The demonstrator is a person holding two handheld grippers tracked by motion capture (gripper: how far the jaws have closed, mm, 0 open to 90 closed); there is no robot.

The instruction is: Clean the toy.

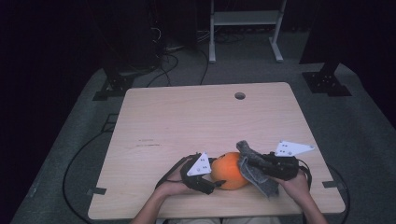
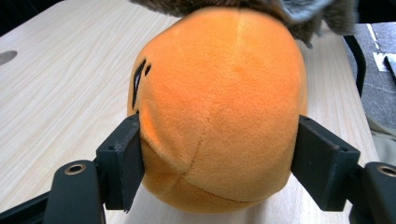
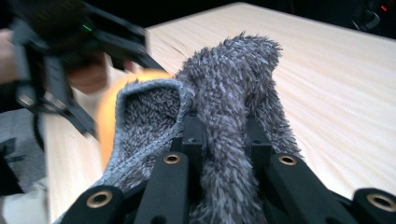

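orange plush ball (image 1: 228,170) sits near the table's (image 1: 187,116) front edge, stitched face toward the far-left side, its long axis unclear. left gripper (image 1: 212,181) jaws flank it, pads touching. right gripper (image 1: 247,161), clenched on grey fuzzy cloth (image 1: 254,171), drapes it against the ball's right side.

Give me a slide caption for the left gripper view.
Orange plush toy sits between the left tool's jaws on the wooden table.

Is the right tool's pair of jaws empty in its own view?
No: the right tool pinches a fuzzy grey cloth between its jaws.
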